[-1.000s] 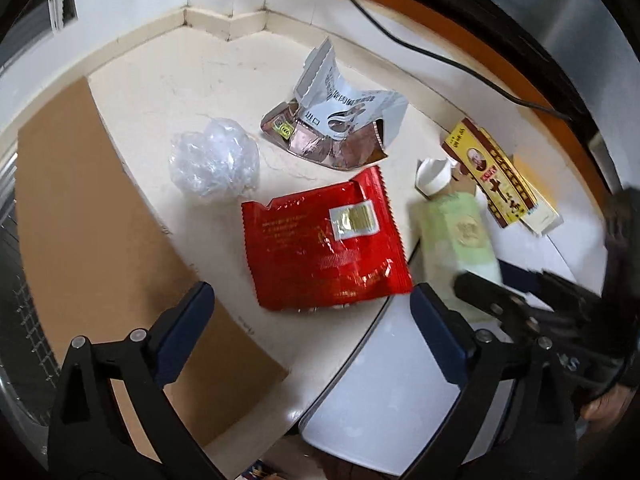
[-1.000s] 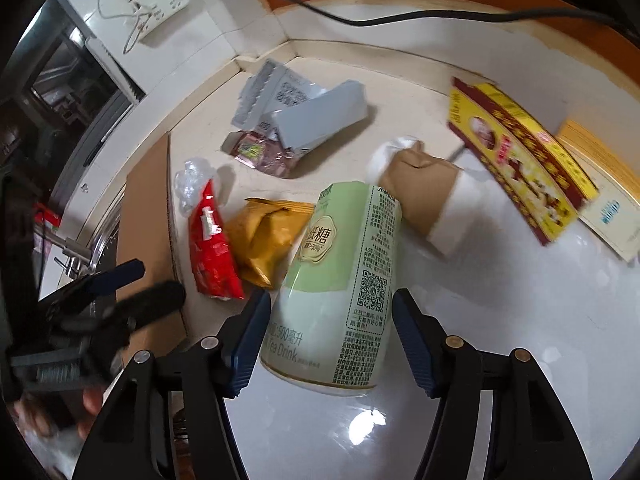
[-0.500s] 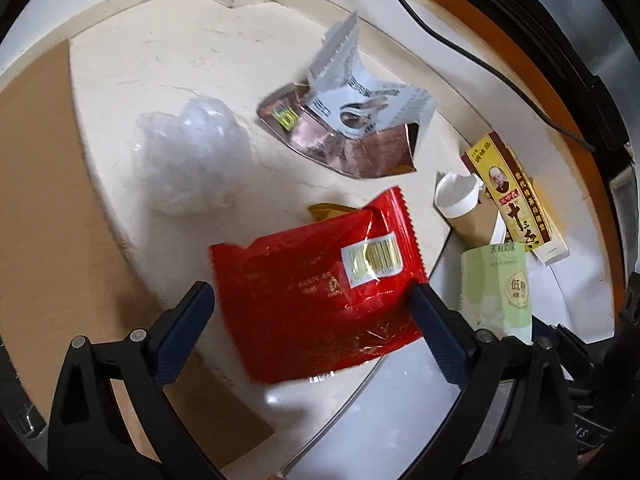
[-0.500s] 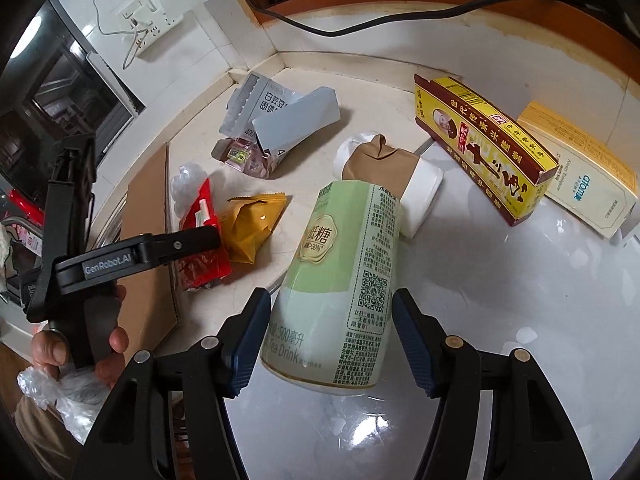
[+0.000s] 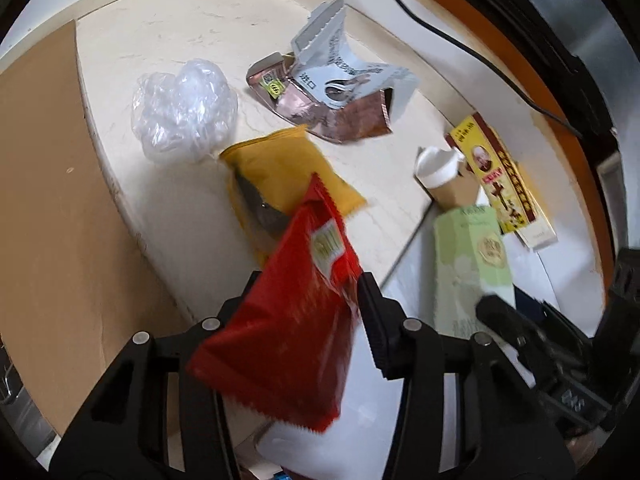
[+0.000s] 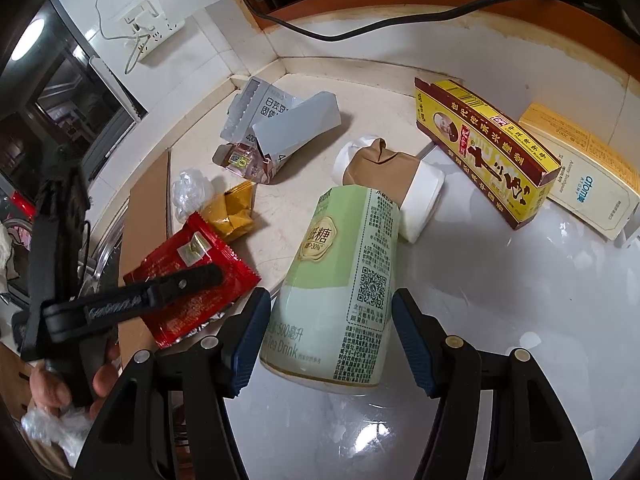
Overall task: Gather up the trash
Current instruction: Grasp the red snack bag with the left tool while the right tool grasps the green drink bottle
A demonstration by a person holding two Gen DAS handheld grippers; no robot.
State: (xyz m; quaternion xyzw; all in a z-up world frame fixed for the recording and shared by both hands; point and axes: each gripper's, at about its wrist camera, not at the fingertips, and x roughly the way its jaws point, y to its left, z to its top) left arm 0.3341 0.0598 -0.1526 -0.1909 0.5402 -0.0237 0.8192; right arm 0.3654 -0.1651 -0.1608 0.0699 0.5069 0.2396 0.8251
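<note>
Left wrist view: my left claw [image 5: 308, 304] fills the bottom of the frame. Its jaws have just been closing, and they now pinch a red packet [image 5: 288, 320] between them. The packet stands tilted, its long axis running from lower left up to a corner at centre frame. Just beyond it, toward the upper left, a yellow packet [image 5: 280, 176] lies flat on the bench [image 5: 160, 32], and past that a ball of clear plastic [image 5: 184, 112]. A torn grey pouch [image 5: 340, 84] sits at upper centre. At right lie a paper cup [image 5: 444, 180], a yellow and brown box [image 5: 496, 176] and a green bottle [image 5: 468, 268]. A brown board [image 5: 48, 200] covers the left side.

Right wrist view: my right claw [image 6: 326, 340] sits at bottom centre, clenched on the green bottle [image 6: 344, 288], blue pads against its sides. The bottle's long axis points away from me, toward upper centre. My left claw [image 6: 208, 278] shows at lower left, held by my hand [image 6: 68, 384], with the red packet [image 6: 192, 272] in it. So both claws are full; I judge the yellow packet [image 6: 236, 212] nearer the left one. The bench [image 6: 520, 340] is glossy white marble here. A tiled wall with a socket [image 6: 152, 36] stands at upper left, and a black cable [image 6: 400, 24] runs along the top.
</note>
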